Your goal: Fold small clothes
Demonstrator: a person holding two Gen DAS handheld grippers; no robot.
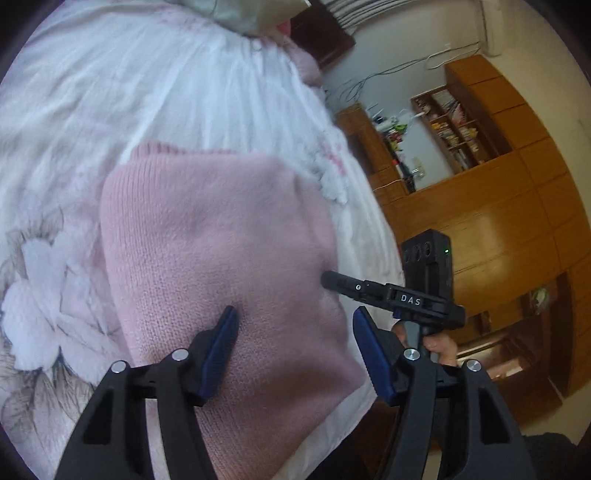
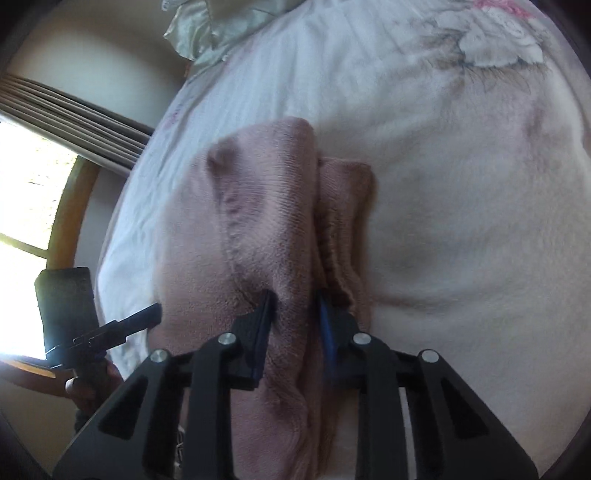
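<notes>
A pink knit sweater [image 1: 221, 240] lies on the white flowered bedspread [image 1: 110, 92], partly folded, with its ribbed edge toward the far side. My left gripper [image 1: 295, 326] hovers just over its near part, jaws wide open and nothing pinched between them. In the right wrist view the right gripper [image 2: 295, 308] is shut on a raised fold of the sweater [image 2: 266, 206], with knit bunched between the blue pads [image 2: 327, 321]. The left wrist view shows the right gripper's tip [image 1: 330, 279] meeting the sweater's right edge, held by a hand [image 1: 439, 347].
The bed edge [image 1: 373, 229] runs close along the sweater's right side, with wooden cabinets and shelves [image 1: 498, 206] beyond it. A pale green pillow [image 2: 207, 29] lies at the head of the bed. A bright window [image 2: 29, 206] with a curtain is at the left.
</notes>
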